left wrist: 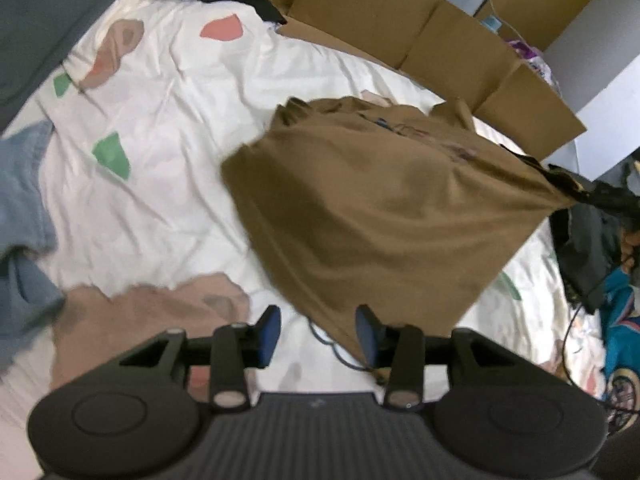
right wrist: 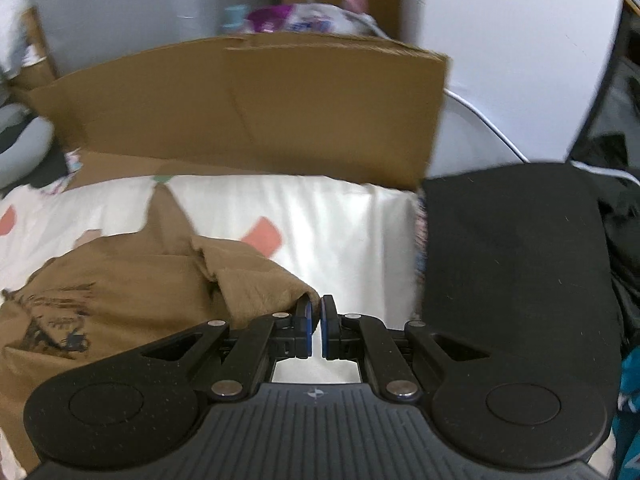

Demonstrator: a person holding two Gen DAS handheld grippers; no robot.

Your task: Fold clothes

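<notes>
On the bed [left wrist: 168, 92], right of centre, the brown shirt [left wrist: 372, 200] hung lifted. My right gripper [right wrist: 316, 328] pinched its corner; left gripper [left wrist: 318, 334] was spread apart, empty, near hem just beside it. Best: keep fabric taut, grab hem squarely.

The left wrist view looks down from above over a white bedsheet with coloured patches [left wrist: 168, 128], toward a flattened brown cardboard sheet [left wrist: 400, 20]. The right wrist view sits lower and nearer, facing that cardboard [right wrist: 248, 104] head-on. Both share a crumpled brown cotton shirt [left wrist: 380, 200] [right wrist: 120, 280].
</notes>
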